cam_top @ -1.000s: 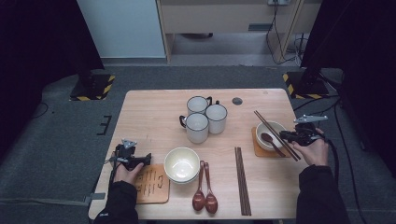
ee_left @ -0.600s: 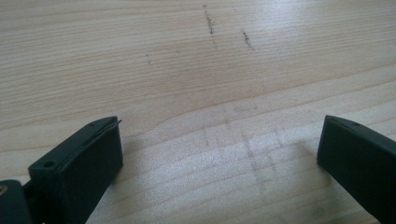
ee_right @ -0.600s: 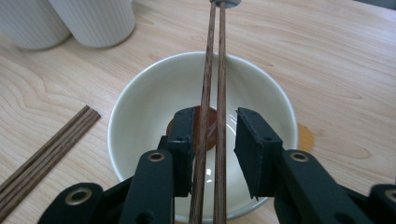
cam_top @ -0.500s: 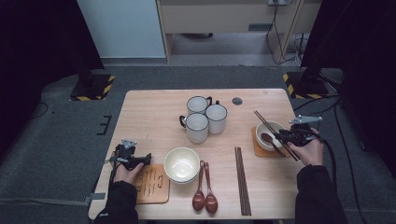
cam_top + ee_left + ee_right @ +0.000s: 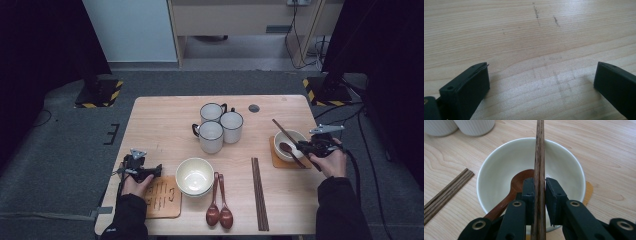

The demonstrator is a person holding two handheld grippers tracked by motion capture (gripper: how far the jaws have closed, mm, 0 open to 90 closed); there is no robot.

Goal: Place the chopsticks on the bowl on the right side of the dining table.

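Observation:
My right gripper (image 5: 539, 182) is shut on a pair of dark wooden chopsticks (image 5: 539, 150); its jaws have just been closing with the sticks between them. The chopsticks (image 5: 282, 131) slant over a small cream bowl (image 5: 300, 136) at the table's right. A brown wooden spoon (image 5: 517, 182) rests in the bowl (image 5: 499, 152), which sits on an orange-brown coaster (image 5: 276, 160). At the near left, my left gripper (image 5: 156, 171) is open, jaws wide apart over bare wood (image 5: 541, 75), with nothing between them.
Three white mugs (image 5: 220, 127) stand mid-table. A second cream bowl (image 5: 194, 175), two wooden spoons (image 5: 219, 200) and another chopstick pair (image 5: 258, 192) lie near the front edge. A wooden coaster (image 5: 162, 197) lies beside my left hand.
Both hands keep their places. The chopsticks still lie across the right bowl between my right gripper's jaws.

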